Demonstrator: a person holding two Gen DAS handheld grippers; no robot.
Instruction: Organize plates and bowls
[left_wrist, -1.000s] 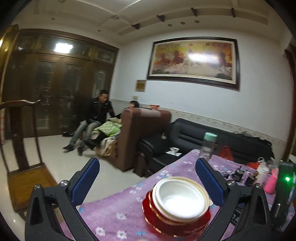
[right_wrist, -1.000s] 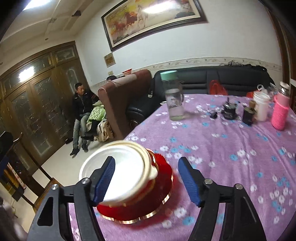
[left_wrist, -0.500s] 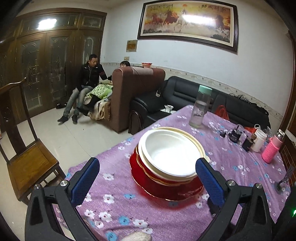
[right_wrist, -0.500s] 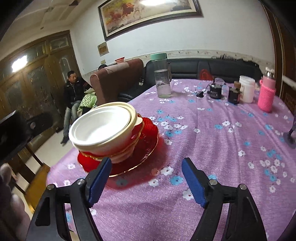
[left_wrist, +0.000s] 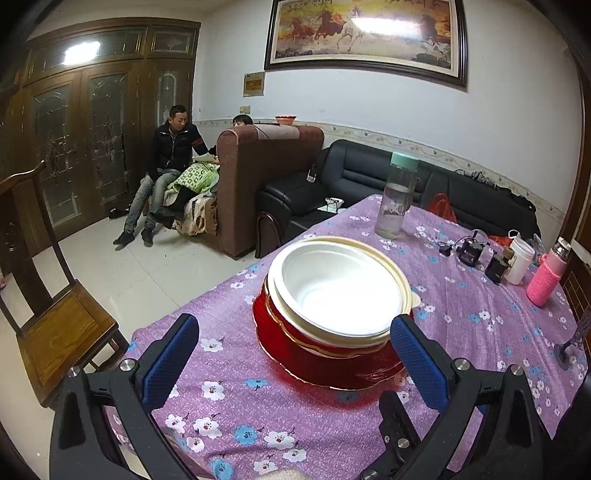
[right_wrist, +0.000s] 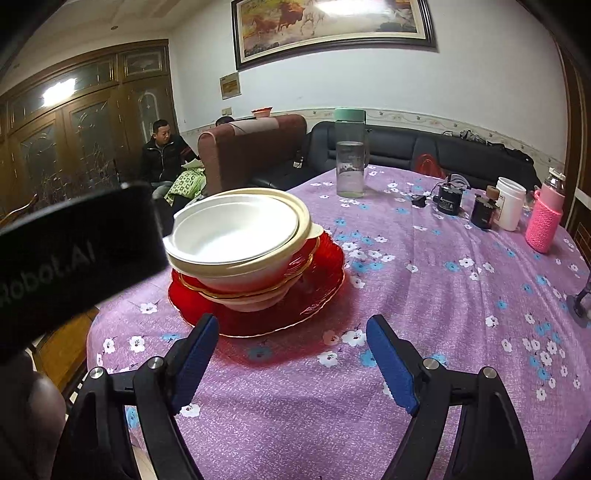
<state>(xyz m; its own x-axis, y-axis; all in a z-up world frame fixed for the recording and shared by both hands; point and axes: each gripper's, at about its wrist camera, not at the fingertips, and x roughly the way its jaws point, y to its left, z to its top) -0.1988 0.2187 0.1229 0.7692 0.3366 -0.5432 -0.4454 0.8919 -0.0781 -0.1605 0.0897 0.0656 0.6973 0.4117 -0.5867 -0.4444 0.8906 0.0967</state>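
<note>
A stack of white bowls (left_wrist: 338, 295) sits on a red plate (left_wrist: 295, 354) with a gold rim, near the edge of a table under a purple floral cloth (left_wrist: 480, 325). The upper bowls sit askew on the ones below.

The left gripper (left_wrist: 295, 365) stands wide with nothing held; its blue pads flank the stack, and the right-hand pad (left_wrist: 417, 365) overlaps the plate's rim in that view — contact cannot be confirmed. The right gripper (right_wrist: 290, 363) is also wide and empty, jaws short of the plate and over bare cloth.

Surroundings: beyond the stack stands a clear bottle with a green cap (left_wrist: 397, 195), well apart from it. Toward the far right edge are small black devices (left_wrist: 471, 251), a white cup (left_wrist: 519, 260) and a bottle in a pink knitted sleeve (left_wrist: 546, 277). A dark stand's foot (right_wrist: 581, 302) rests at the table's right edge. Off the table: a wooden chair (left_wrist: 55, 317), a brown armchair (left_wrist: 266, 177), a black sofa (left_wrist: 369, 173) and seated people (left_wrist: 166, 173).

Only the right wrist view shows the left gripper's black housing (right_wrist: 74, 258) — it blocks the stack's left side — and a hand (right_wrist: 29, 424) below it. Only the left wrist view shows the chair seat in full.
</note>
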